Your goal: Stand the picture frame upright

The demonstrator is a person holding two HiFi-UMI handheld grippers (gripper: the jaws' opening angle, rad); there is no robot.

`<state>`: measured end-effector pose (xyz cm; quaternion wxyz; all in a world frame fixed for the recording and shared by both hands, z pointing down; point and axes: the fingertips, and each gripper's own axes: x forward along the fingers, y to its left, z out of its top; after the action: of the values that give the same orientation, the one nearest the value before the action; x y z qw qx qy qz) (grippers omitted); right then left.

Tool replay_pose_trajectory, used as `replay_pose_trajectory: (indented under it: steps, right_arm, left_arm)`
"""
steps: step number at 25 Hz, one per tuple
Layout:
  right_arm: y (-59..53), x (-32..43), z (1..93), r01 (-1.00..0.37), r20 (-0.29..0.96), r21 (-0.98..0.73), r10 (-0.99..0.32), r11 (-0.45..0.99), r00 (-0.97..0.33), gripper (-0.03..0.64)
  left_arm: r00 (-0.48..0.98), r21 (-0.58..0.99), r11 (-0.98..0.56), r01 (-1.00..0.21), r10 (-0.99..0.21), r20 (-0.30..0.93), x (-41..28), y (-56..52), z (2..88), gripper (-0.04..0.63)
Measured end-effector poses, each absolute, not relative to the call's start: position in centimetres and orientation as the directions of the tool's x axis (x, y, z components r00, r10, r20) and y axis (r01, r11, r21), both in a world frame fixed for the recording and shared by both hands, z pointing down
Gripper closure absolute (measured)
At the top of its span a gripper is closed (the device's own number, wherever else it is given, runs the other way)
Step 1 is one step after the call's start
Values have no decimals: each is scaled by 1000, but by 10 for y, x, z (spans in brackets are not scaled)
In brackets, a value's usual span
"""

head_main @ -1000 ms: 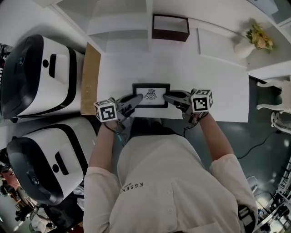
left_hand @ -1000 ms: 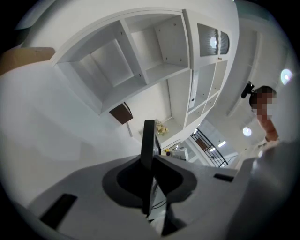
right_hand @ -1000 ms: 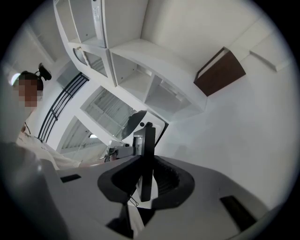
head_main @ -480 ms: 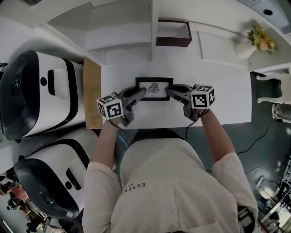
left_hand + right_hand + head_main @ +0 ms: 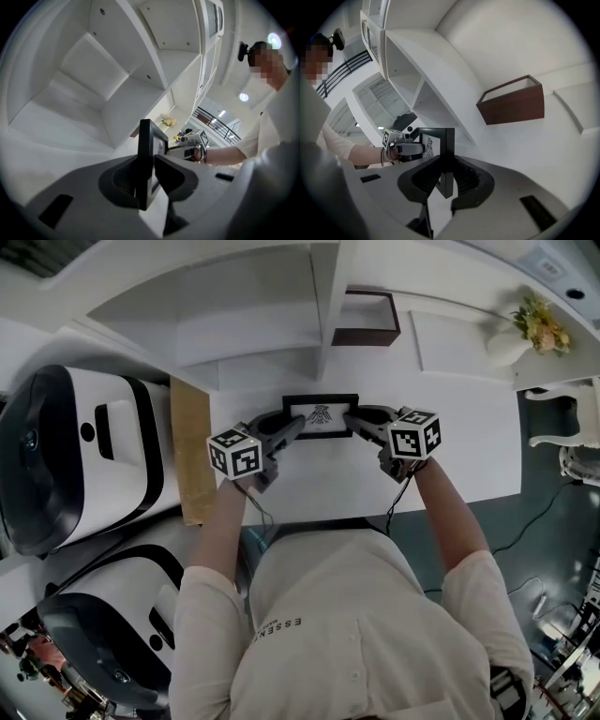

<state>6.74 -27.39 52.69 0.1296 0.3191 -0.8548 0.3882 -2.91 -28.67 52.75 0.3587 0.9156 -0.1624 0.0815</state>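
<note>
The black picture frame (image 5: 320, 415) with a small drawing in it stands nearly upright on the white table (image 5: 459, 451), near the shelf unit. My left gripper (image 5: 298, 426) holds its left edge and my right gripper (image 5: 349, 418) its right edge. In the left gripper view the frame (image 5: 146, 150) stands edge-on between the jaws of that gripper (image 5: 149, 174); these jaws have just been opening a little, and both still touch the frame. In the right gripper view the frame (image 5: 447, 145) is clamped in that gripper (image 5: 446, 177).
A dark brown open box (image 5: 367, 317) sits behind the frame beside the white shelf divider (image 5: 328, 306). A vase of flowers (image 5: 527, 326) stands far right. A wooden board (image 5: 190, 442) and two large white machines (image 5: 80, 442) lie left of the table.
Both grippers have carried the frame away from the person toward the shelf. The frame has gone from lying flat to standing nearly upright.
</note>
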Motion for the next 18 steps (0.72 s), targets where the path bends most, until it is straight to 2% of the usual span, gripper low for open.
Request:
replay_pose_trajectory:
  steps: [8,18]
  right_arm:
    - [-313,77,547,-756,528,-481,-541,445,-655,526]
    - [-342,71,558,-815,556,-327,-600,478,-575,526]
  left_arm:
    - [916,518,-760,-394,-280,287,-22,-324,543,506]
    - [910,484,-777,-402,-283,302,-30,-350,562,499]
